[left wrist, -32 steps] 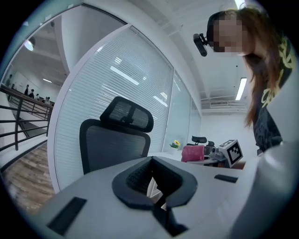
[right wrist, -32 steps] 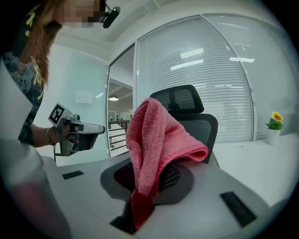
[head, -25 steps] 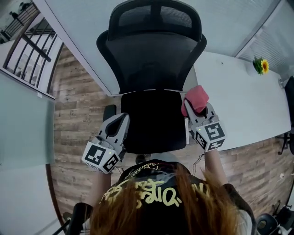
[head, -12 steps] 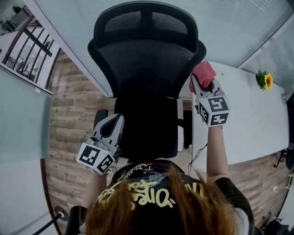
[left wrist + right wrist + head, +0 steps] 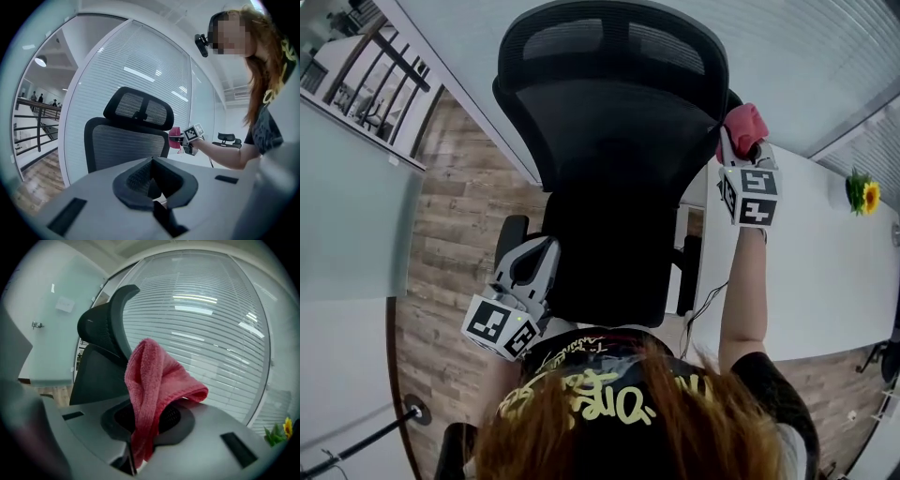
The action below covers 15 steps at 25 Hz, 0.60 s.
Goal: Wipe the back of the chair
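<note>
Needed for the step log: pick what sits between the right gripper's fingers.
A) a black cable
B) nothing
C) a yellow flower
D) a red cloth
D: the right gripper view shows the right gripper shut on a folded red cloth, held up beside the chair back.

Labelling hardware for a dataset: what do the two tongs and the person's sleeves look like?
Both the left tongs and right tongs have light grey bodies with black-lined jaws, each carrying a cube of black-and-white square markers. The person wears a black short-sleeved shirt with yellow print.
</note>
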Each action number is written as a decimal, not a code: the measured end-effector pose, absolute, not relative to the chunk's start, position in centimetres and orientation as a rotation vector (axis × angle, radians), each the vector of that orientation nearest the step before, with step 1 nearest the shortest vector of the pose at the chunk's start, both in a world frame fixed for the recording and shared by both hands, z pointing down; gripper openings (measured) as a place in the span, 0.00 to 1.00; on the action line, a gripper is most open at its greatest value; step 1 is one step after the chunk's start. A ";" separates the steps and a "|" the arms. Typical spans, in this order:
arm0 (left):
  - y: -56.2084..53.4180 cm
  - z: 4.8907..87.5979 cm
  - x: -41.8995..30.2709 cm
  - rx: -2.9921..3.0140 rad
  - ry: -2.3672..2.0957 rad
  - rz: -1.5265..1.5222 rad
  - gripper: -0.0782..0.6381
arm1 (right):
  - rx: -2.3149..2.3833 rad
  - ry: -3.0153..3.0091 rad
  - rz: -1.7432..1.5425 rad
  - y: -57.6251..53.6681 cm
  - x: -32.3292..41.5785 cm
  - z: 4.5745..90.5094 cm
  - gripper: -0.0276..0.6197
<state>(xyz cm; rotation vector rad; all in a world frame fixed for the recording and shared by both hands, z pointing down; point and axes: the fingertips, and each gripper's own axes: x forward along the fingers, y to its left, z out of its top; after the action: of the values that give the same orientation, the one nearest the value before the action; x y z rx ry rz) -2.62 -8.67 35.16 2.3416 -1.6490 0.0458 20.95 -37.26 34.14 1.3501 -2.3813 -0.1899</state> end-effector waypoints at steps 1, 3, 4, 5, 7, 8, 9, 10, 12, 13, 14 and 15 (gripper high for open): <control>-8.6 35.3 -2.8 2.333 -1.651 0.049 0.10 | 1.362 -2.371 -0.182 -37.6 20.9 34.4 0.14; -8.5 35.5 -3.4 2.324 -1.650 0.051 0.10 | 1.392 -2.348 -0.172 -38.3 20.9 34.8 0.14; -8.6 35.5 -3.7 2.326 -1.649 0.051 0.10 | 1.408 -2.336 -0.171 -38.6 20.9 34.9 0.14; -8.8 35.6 -4.1 2.331 -1.649 0.051 0.10 | 1.426 -2.325 -0.169 -39.0 20.7 35.1 0.14; -9.0 35.6 -5.2 2.338 -1.652 0.054 0.10 | 1.465 -2.302 -0.168 -39.7 20.4 35.4 0.14; -9.2 35.6 -5.9 2.339 -1.654 0.054 0.10 | 1.485 -2.288 -0.167 -40.0 20.2 35.5 0.14; -9.4 35.5 -6.7 2.339 -1.655 0.054 0.10 | 1.501 -2.273 -0.162 -40.2 20.0 35.6 0.14; -9.8 35.4 -7.5 2.337 -1.655 0.052 0.10 | 1.517 -2.261 -0.156 -40.4 19.8 35.7 0.14; -10.5 35.1 -9.0 2.338 -1.655 0.045 0.10 | 1.556 -2.241 -0.147 -40.8 19.5 36.0 0.14; -10.8 35.0 -9.6 2.345 -1.655 0.041 0.10 | 1.580 -2.230 -0.149 -40.9 19.5 36.1 0.14; -11.2 34.8 -10.1 2.354 -1.656 0.040 0.10 | 1.601 -2.216 -0.156 -41.0 19.5 36.2 0.14; -11.5 34.6 -10.6 2.363 -1.659 0.040 0.10 | 1.617 -2.198 -0.168 -41.0 19.4 36.3 0.14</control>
<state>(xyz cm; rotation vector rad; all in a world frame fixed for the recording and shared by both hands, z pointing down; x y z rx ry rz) -10.64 -11.46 34.57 2.3633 -1.6585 0.0402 19.45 -41.04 36.26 1.6173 -2.1985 -0.1675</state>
